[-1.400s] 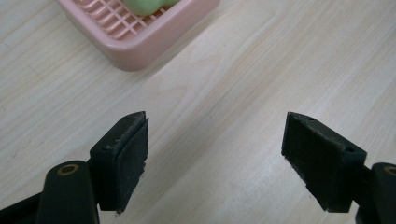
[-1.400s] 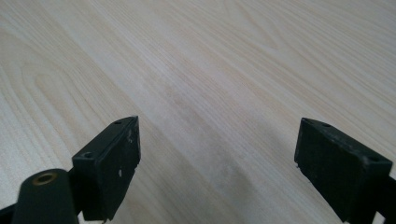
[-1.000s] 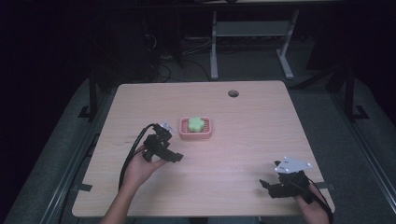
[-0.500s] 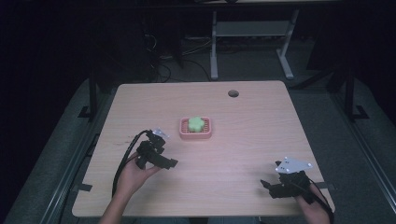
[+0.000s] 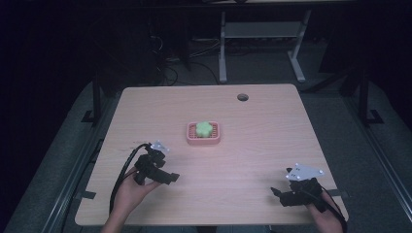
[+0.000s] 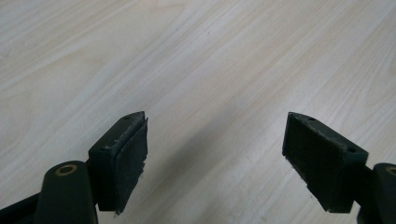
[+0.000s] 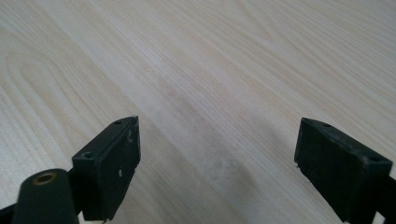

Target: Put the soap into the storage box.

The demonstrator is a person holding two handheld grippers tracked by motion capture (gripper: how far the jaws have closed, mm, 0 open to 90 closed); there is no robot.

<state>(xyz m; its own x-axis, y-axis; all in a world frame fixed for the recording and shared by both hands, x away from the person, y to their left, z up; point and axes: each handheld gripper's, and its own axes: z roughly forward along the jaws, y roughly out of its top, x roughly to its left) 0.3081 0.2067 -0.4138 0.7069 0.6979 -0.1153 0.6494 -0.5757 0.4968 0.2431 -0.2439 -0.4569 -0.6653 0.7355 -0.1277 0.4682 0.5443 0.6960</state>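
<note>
Pale wood counter (image 5: 272,141) lies bare around the pink ridged soap dish (image 5: 203,133) holding a green flower-shaped soap (image 5: 203,128) at centre. The left claw (image 5: 167,177), jaws apart and empty, sits at 8 o'clock; the right claw (image 5: 278,194), likewise spread, hugs the near edge at 4 o'clock.

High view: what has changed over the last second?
The left hand-held gripper has pulled back from beside the pink tray toward the near left of the table, jaws open and empty. The right hand-held gripper, the tray and the green piece in it stayed put.
</note>
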